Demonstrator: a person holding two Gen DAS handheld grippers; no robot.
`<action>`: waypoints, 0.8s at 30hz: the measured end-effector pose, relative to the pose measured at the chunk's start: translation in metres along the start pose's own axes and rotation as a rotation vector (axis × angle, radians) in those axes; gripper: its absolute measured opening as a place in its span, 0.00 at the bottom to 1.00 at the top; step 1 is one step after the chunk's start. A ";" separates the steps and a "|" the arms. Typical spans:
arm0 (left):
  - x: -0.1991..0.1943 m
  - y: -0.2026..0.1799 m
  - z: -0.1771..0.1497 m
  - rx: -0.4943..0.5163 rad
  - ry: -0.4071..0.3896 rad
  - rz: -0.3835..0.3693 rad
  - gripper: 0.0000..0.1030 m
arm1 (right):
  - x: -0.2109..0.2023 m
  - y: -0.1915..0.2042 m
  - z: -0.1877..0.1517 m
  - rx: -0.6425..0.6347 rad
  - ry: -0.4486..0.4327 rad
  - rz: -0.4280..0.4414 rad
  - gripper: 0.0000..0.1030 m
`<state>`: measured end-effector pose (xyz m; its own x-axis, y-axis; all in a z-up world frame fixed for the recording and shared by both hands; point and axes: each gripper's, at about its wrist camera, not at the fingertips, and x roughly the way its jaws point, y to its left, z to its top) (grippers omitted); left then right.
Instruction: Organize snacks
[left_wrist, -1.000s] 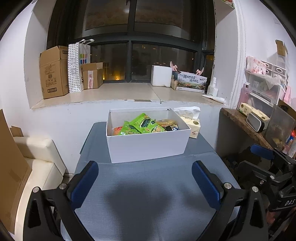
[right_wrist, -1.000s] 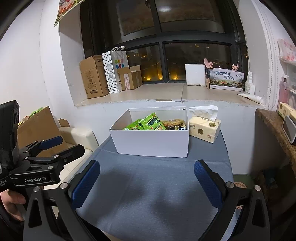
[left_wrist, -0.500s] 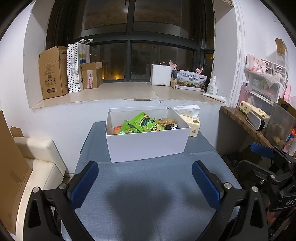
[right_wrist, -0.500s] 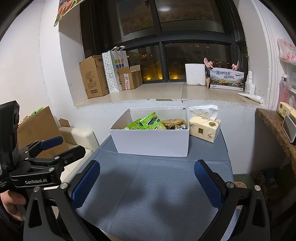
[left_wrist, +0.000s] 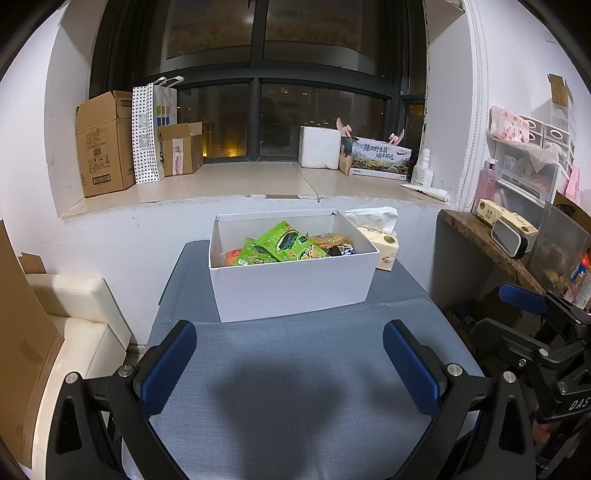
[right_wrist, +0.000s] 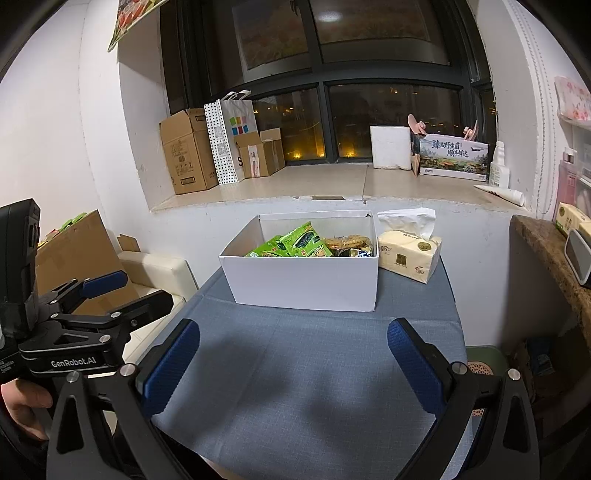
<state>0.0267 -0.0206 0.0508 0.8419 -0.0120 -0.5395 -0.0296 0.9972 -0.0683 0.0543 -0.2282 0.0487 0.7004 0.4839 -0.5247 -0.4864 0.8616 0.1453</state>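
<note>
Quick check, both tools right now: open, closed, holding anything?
Left tool: open, empty, above the table.
Right tool: open, empty, above the table.

A white open box (left_wrist: 291, 284) sits mid-frame on the grey table, holding green snack packets (left_wrist: 286, 245) tilted among other snacks.

White box (right_wrist: 306, 280) of snacks (right_wrist: 295, 245) sits beside tissue pack (right_wrist: 408, 256).
</note>
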 end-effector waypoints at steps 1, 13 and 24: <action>0.000 0.000 0.000 -0.001 0.000 -0.001 1.00 | 0.000 0.000 0.000 0.000 0.000 0.000 1.00; 0.001 -0.001 -0.001 -0.001 0.001 0.000 1.00 | 0.001 0.000 -0.001 0.000 0.003 0.000 1.00; 0.001 -0.001 0.000 0.001 0.006 -0.004 1.00 | 0.000 -0.001 -0.002 -0.001 0.006 0.002 1.00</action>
<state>0.0272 -0.0216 0.0503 0.8388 -0.0166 -0.5442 -0.0257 0.9972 -0.0701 0.0536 -0.2291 0.0467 0.6967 0.4844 -0.5292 -0.4881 0.8606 0.1452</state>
